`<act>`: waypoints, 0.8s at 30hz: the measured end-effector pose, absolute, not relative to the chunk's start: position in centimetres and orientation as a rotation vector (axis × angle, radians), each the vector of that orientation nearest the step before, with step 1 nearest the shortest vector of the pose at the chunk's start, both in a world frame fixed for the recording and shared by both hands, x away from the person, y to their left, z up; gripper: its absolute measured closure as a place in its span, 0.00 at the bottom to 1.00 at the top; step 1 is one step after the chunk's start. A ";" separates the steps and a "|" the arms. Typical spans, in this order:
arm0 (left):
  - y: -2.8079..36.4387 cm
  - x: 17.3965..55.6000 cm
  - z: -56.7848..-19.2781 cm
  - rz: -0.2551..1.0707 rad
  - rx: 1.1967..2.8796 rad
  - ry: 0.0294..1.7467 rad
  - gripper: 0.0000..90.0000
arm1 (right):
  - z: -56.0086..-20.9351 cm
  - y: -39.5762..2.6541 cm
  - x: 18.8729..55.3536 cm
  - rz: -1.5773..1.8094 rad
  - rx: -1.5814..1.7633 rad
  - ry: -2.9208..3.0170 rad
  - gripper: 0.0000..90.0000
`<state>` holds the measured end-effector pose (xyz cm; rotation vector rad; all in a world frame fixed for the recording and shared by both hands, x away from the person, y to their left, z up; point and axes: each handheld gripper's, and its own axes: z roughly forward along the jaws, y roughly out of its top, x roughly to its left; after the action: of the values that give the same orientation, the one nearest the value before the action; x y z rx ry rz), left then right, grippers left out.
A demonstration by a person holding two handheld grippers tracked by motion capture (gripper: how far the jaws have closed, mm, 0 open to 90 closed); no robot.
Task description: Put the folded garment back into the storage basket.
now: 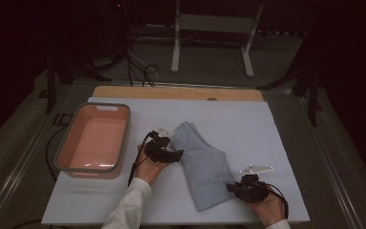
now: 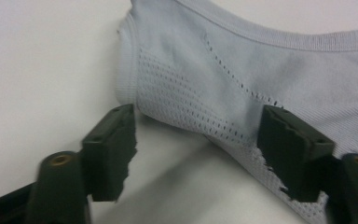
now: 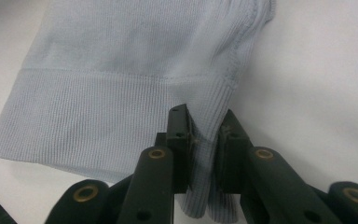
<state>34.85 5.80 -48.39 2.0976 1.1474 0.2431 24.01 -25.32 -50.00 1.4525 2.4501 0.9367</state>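
Observation:
A folded pale blue knit garment lies across the middle of the white table sheet. My left gripper sits at its left edge with jaws apart; in the left gripper view the perforated fabric lies just beyond the pads, and my left gripper presses on none of it. My right gripper is at the garment's near right corner. In the right gripper view my right gripper pinches a fold of the ribbed hem between its pads.
A pink tub with a grey rim stands at the left of the sheet. A wooden board edge runs along the far side. Behind the table are stand legs and loose cables on the floor.

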 end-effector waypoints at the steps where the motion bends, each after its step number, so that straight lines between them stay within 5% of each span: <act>1: 5.8 35.0 -48.5 0.243 2.098 1.153 0.35 | -50.0 -25.3 24.0 0.933 1.454 2.450 0.87; 11: 6.0 37.6 -49.7 0.264 2.048 1.221 0.37 | -50.0 -25.2 24.0 0.922 1.447 2.449 0.87; 17: 5.8 38.7 -49.9 0.299 2.068 1.229 0.47 | -50.0 -25.1 24.0 0.917 1.440 2.453 0.87; 21: 5.8 39.1 -49.9 0.298 2.076 1.224 0.58 | -50.0 -25.1 24.0 0.912 1.436 2.453 0.87; 24: 5.7 39.6 -49.8 0.288 2.111 1.206 0.78 | -50.0 -25.1 24.0 0.912 1.436 2.453 0.87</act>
<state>39.59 5.68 -49.82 2.1109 1.2064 0.2879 23.97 -25.09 -50.00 1.4360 2.4528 0.9118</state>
